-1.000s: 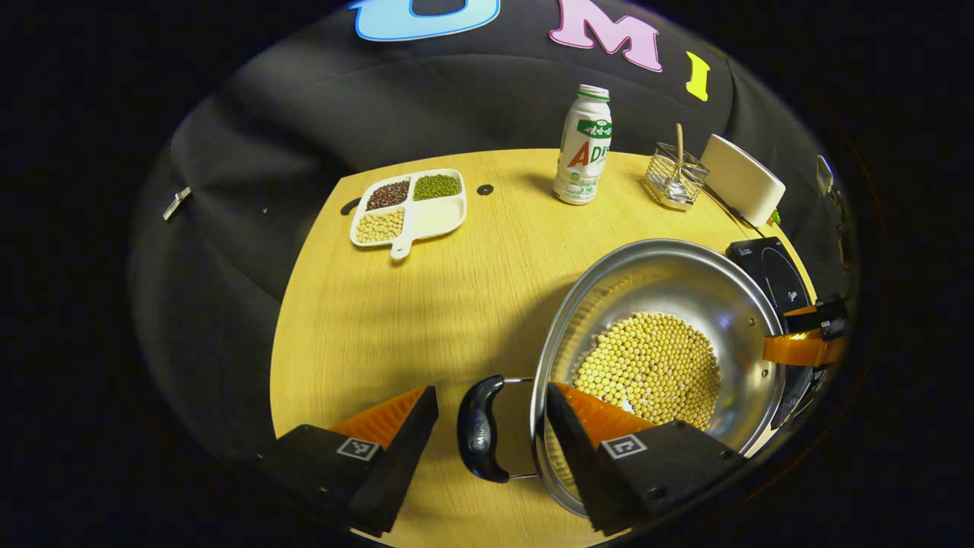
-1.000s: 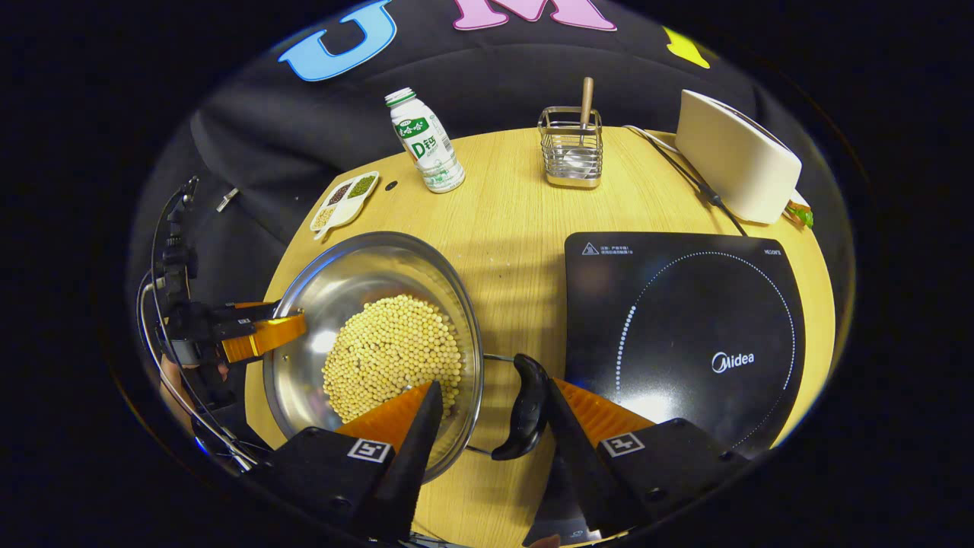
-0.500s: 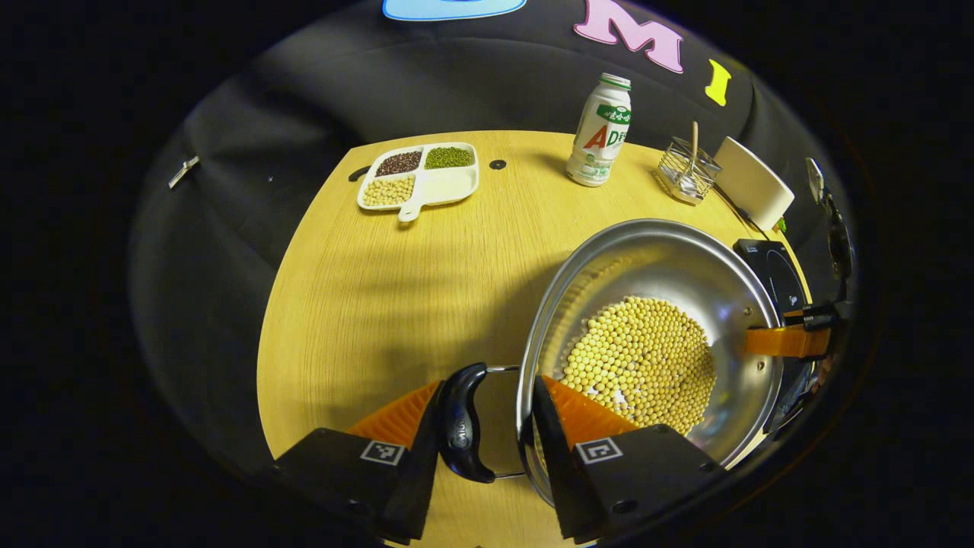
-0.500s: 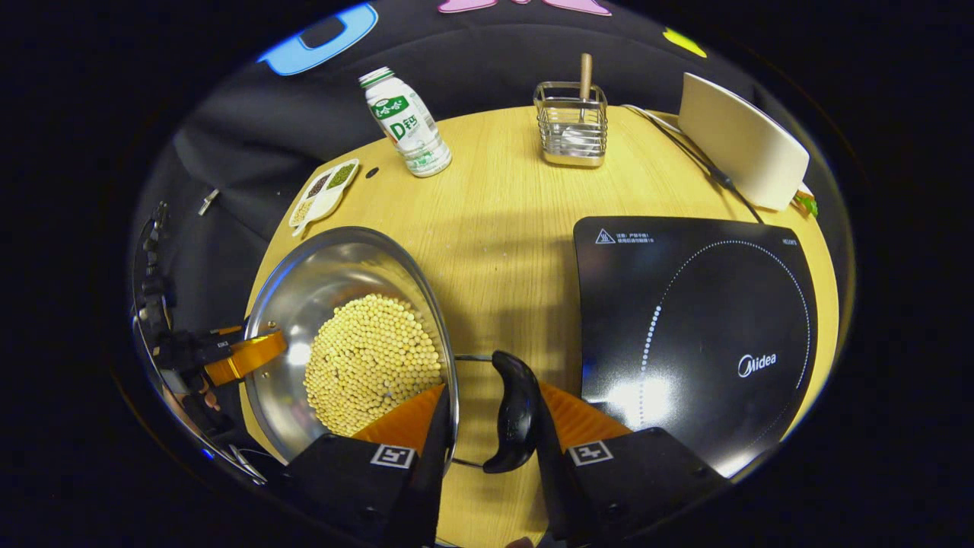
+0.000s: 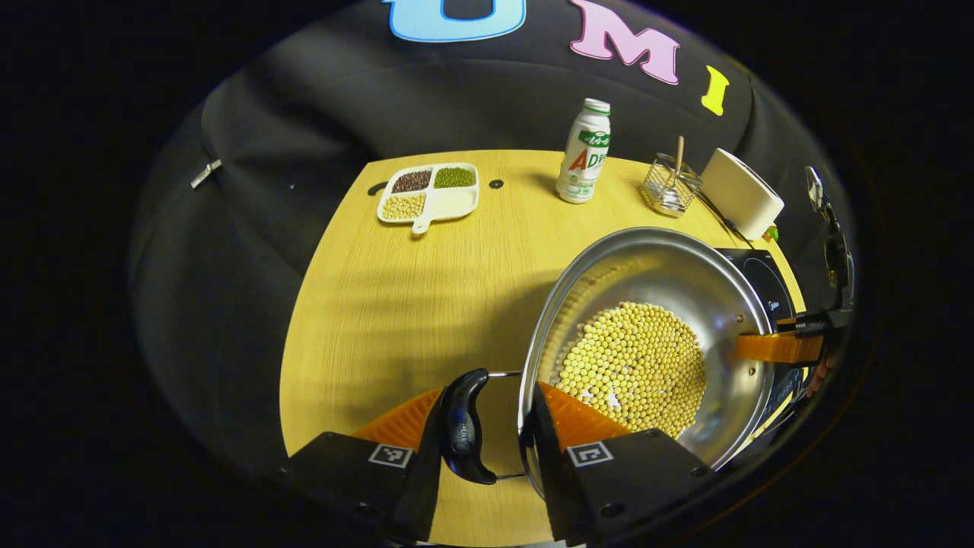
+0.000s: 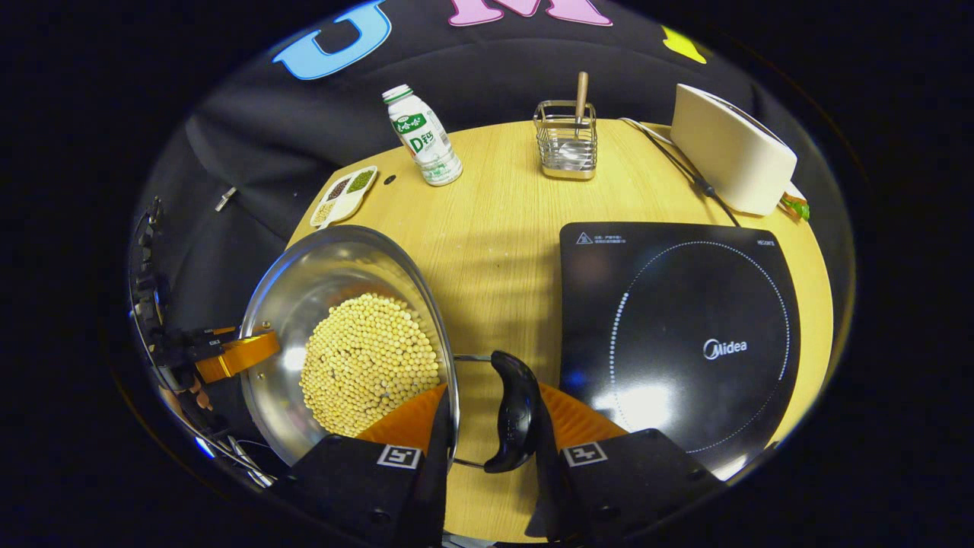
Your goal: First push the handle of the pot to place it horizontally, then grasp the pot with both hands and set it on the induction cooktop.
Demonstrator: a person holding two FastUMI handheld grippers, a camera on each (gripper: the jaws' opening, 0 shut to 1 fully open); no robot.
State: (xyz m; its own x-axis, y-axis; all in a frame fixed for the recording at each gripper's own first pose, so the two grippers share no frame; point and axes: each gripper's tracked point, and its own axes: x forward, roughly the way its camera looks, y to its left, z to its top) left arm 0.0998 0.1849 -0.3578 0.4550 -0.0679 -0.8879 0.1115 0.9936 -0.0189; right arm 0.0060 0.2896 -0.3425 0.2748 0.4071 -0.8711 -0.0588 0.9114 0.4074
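Now the left gripper (image 5: pixel 483 426) has its jaws clenched on one black handle (image 5: pixel 463 426) of the pot (image 5: pixel 654 266). Across the pot, the right gripper (image 6: pixel 487 430) has its jaws clenched on the other handle (image 6: pixel 514 411). The pot is shiny and has a heap of yellow beans (image 5: pixel 631 365) inside. It sits over the wooden surface (image 6: pixel 502 228), just beside the black cooktop (image 6: pixel 677 335). Farther back there is a tray (image 5: pixel 431 196) with beans in its parts, a white bottle (image 5: pixel 582 152), a wire basket (image 6: pixel 564 148) with a wooden stick in it, and a white box (image 6: pixel 730 160).
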